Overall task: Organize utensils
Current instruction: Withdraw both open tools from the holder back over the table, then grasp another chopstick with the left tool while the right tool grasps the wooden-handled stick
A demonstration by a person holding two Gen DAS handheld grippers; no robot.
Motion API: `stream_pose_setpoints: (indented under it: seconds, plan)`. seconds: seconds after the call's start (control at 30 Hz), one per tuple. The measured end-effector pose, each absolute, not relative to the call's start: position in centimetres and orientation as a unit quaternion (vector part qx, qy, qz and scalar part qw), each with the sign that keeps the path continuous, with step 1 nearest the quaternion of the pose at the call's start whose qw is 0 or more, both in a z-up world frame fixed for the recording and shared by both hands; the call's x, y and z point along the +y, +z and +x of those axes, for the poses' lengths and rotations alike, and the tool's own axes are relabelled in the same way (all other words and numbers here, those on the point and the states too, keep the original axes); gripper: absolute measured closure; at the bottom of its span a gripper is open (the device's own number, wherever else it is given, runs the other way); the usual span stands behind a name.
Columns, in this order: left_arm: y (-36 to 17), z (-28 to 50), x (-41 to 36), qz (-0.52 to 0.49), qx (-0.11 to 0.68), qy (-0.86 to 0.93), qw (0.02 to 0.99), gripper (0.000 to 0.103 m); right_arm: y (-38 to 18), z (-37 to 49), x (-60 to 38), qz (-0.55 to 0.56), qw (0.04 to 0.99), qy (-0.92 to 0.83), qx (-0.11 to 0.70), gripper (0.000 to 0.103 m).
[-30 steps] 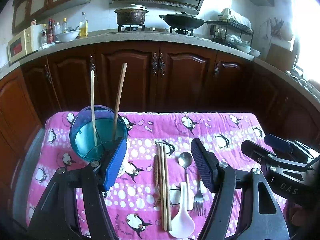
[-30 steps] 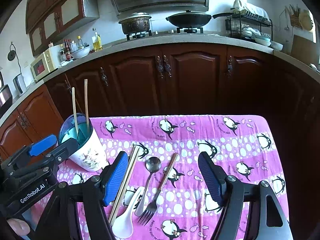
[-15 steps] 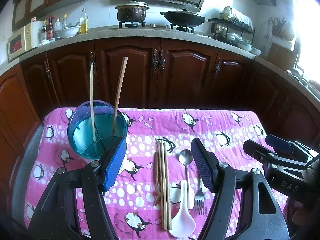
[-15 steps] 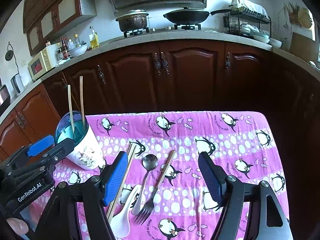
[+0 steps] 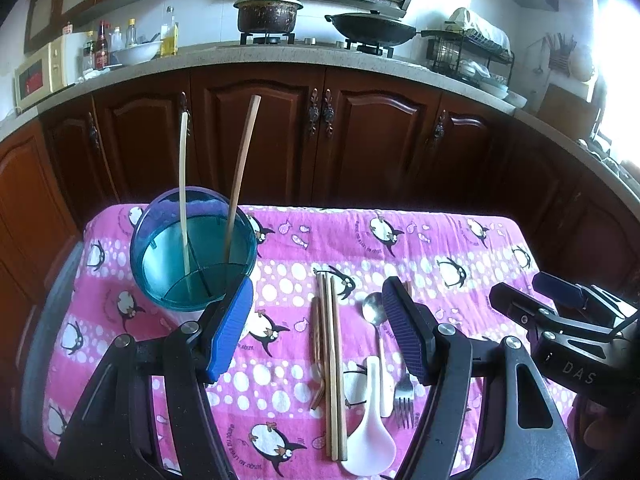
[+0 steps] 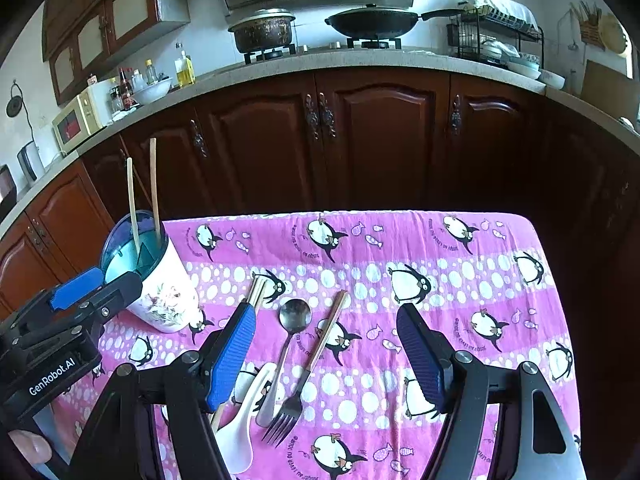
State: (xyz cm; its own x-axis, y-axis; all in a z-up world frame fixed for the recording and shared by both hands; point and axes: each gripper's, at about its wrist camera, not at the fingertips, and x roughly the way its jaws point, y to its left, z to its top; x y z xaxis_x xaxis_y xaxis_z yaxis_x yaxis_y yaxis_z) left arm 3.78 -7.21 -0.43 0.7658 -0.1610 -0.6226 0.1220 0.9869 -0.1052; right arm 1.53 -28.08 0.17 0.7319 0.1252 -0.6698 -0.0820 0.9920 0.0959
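A utensil holder (image 5: 192, 256) with a blue lining and a white floral body (image 6: 160, 292) stands at the cloth's left, with two chopsticks (image 5: 240, 176) upright in it. Several loose chopsticks (image 5: 332, 356), a metal spoon (image 5: 374, 312), a white ceramic spoon (image 5: 370, 440) and a fork (image 5: 404, 400) lie side by side mid-cloth. My left gripper (image 5: 318, 284) hovers open above the loose chopsticks, just right of the holder. My right gripper (image 6: 326, 310) hovers open over the metal spoon (image 6: 295, 314) and fork (image 6: 286, 416). Neither gripper holds anything.
A pink penguin-print cloth (image 6: 440, 288) covers the table. Dark wooden cabinets (image 6: 380, 140) stand close behind its far edge, under a counter with a pot, wok and dish rack. Bare cloth lies to the right of the utensils.
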Motion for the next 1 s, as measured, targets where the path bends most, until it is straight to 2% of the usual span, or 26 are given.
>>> stream_pose_setpoints:
  seconds: [0.37,0.57,0.63,0.67,0.7,0.83,1.0]
  plan:
    - [-1.5,5.1,-3.3,-0.084,0.357,-0.077,0.927,0.036,-1.3,2.5,-28.4,0.033,0.922,0.056,0.382,0.033]
    - [-4.5,5.3,-3.2,-0.085,0.395,-0.106,0.908,0.036,-4.1,3.8,-28.7,0.057,0.905,0.089,0.412,0.033]
    - [-5.9,5.6,-3.8,-0.075,0.41,-0.117,0.901,0.043,-5.6,4.5,-28.8,0.068,0.894,0.102,0.43,0.042]
    - [-6.7,5.8,-4.2,-0.07,0.421,-0.121,0.896,0.046,-6.3,4.9,-28.8,0.073,0.889,0.11,0.438,0.052]
    - [-7.3,6.1,-4.6,-0.068,0.429,-0.125,0.892,0.051,-7.0,5.3,-28.8,0.076,0.885,0.114,0.444,0.057]
    - [-9.6,7.6,-6.1,-0.057,0.453,-0.128,0.88,0.062,-9.0,7.2,-28.9,0.088,0.873,0.122,0.464,0.06]
    - [-12.3,10.0,-7.5,-0.041,0.48,-0.111,0.869,0.071,-11.1,9.9,-28.7,0.1,0.853,0.133,0.495,0.061]
